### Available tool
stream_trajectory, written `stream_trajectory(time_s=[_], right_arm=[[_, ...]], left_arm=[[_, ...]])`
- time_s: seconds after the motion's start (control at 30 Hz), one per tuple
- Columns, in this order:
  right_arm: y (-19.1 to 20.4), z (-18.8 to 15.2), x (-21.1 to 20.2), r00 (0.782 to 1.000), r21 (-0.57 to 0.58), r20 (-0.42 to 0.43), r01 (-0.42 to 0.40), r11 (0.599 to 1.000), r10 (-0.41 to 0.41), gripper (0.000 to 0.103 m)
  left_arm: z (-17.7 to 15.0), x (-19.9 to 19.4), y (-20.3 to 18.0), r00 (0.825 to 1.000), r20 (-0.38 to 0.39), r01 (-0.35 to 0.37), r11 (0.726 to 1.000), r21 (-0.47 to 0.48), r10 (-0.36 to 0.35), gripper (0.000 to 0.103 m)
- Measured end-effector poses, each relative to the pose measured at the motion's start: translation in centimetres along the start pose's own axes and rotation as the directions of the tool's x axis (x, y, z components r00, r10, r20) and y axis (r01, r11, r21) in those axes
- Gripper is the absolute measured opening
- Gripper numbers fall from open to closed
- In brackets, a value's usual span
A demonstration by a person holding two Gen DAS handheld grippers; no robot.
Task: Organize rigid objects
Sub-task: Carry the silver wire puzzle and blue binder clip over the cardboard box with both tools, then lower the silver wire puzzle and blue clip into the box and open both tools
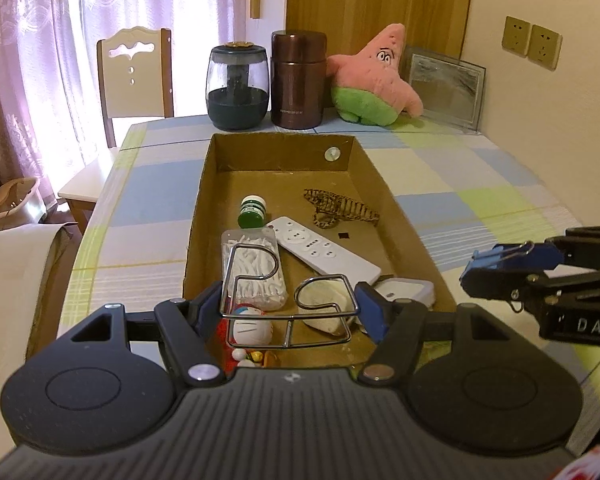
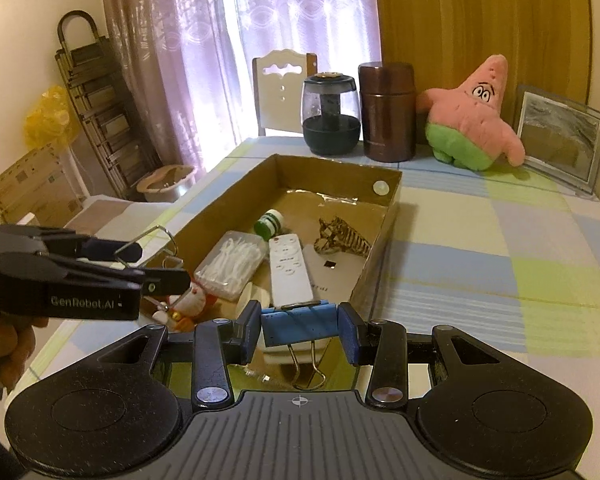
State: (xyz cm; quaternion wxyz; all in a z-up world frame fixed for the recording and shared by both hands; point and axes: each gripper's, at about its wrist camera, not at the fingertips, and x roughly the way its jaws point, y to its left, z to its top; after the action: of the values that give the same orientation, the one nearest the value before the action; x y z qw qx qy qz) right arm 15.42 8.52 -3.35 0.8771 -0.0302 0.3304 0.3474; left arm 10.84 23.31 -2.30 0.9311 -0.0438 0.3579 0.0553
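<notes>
At the bottom centre of each view, the left tongs (image 1: 288,306) pinch a light, springy wire rack (image 1: 290,304) by its sides; the right tongs (image 2: 299,330) clamp a stiff blue binder clip (image 2: 298,325). Beyond, probably mid-frame, the cardboard box (image 1: 396,204) waits on the counter (image 1: 480,184).

A bent chrome wire rack (image 1: 288,312) sits clamped upright between the left gripper (image 1: 288,310) pads. A blue binder clip (image 2: 299,323), wire handles pointing back, is pinched crosswise in the right gripper (image 2: 299,330). Beyond both lies the open cardboard box (image 1: 404,216).
</notes>
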Motion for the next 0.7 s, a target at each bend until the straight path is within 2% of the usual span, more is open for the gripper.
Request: stream_trajectory(time_s=[0.2, 0.23, 0.27, 0.3, 0.47, 0.7], right_arm=[[-0.7, 0.5, 1.7, 1.0, 0.019, -0.005, 0.004, 1.0, -0.004, 0.038], [-0.8, 0.5, 1.9, 1.0, 0.025, -0.007, 0.005, 1.0, -0.005, 0.038], [-0.9, 0.4, 2.1, 1.0, 0.028, -0.01, 0.006, 1.0, -0.006, 0.038], [-1.0, 0.4, 2.3, 1.0, 0.031, -0.012, 0.006, 0.999, -0.006, 0.038], [-1.2, 0.3, 3.1, 1.0, 0.039, -0.022, 0.007, 0.999, -0.006, 0.038], [-0.9, 0.4, 4.3, 0.999, 0.03, -0.033, -0.01, 1.0, 0.011, 0.038]], left_arm=[[-0.3, 2.1, 0.3, 1.0, -0.008, 0.024, 1.0, 0.004, -0.024, 0.065], [-0.3, 2.2, 0.3, 1.0, 0.0, 0.025, 1.0, 0.006, -0.025, 0.068], [-0.3, 2.2, 0.4, 1.0, 0.011, 0.022, 1.0, 0.003, -0.022, 0.079], [-0.3, 2.1, 0.5, 1.0, 0.022, 0.02, 1.0, -0.003, -0.02, 0.08], [0.0, 1.6, 1.9, 0.998, 0.063, -0.008, 0.998, -0.062, 0.012, 0.08], [-0.2, 1.4, 3.0, 0.997, 0.071, -0.025, 0.994, -0.102, 0.033, 0.08]])
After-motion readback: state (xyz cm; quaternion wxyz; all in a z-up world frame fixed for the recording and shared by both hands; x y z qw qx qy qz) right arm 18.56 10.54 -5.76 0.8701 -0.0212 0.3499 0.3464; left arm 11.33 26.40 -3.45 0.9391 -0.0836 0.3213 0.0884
